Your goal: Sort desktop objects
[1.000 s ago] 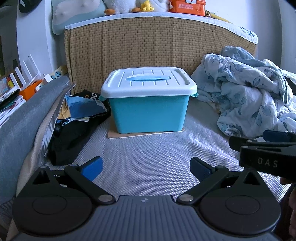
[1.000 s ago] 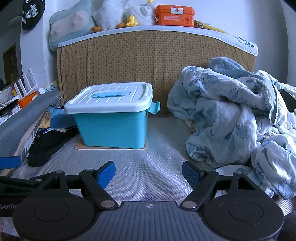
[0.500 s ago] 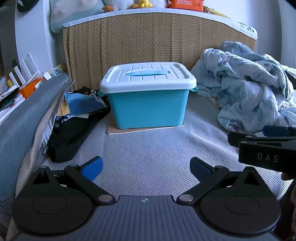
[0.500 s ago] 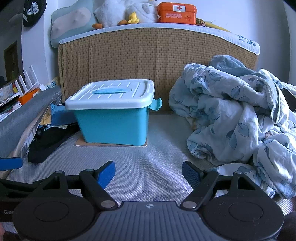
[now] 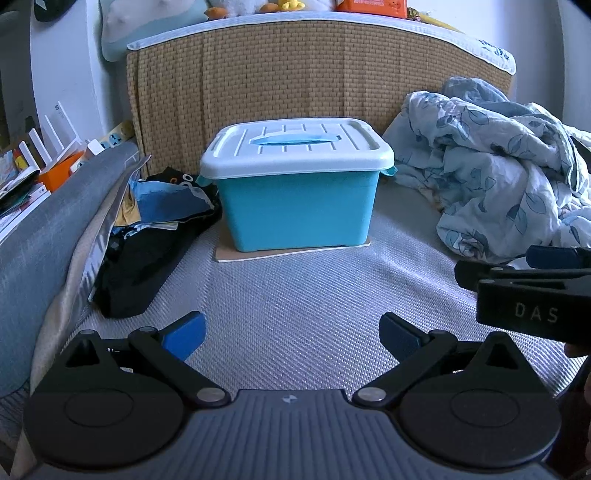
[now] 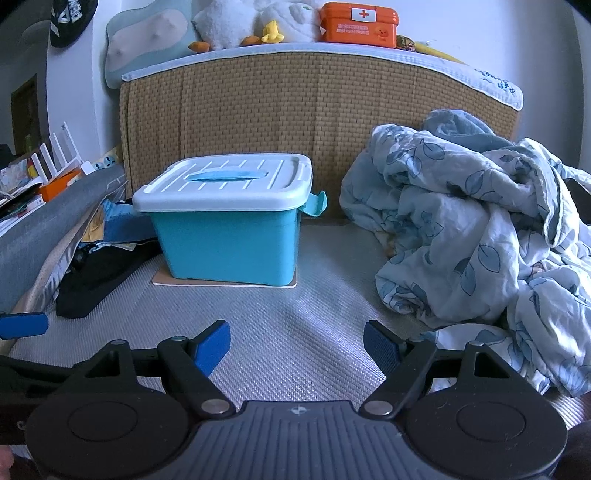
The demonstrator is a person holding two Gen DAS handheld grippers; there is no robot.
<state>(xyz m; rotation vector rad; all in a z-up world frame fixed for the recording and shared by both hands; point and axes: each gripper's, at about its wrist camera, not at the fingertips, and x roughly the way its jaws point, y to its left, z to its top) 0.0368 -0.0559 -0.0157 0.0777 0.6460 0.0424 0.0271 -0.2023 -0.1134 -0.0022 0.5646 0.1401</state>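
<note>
One blue storage box [image 5: 297, 210] with a pale lid [image 5: 297, 147] clipped on stands on a flat board [image 5: 295, 253] straight ahead of the left gripper [image 5: 291, 334] and ahead and a little to the left of the right gripper [image 6: 295, 349]; its single blue handle lies flat in the lid. Both grippers have their two blue-padded fingers spread wide with nothing between them, and both hover over the bare woven mat [image 6: 295, 314], which lies free of things between fingers and box. The right gripper's body shows at the right edge of the left view, printed "DAS". One crumpled leaf-print quilt [image 6: 472, 221] crowds the space to the right, reaching almost level with the right fingers. To the left, one pile of dark clothes [image 5: 144, 258] lies against the box's side and a grey padded edge [image 5: 40, 236]. Behind the box rises a woven headboard [image 6: 295, 110], bearing one orange first-aid case [image 6: 358, 22] with a red cross; its smaller print is unreadable
</note>
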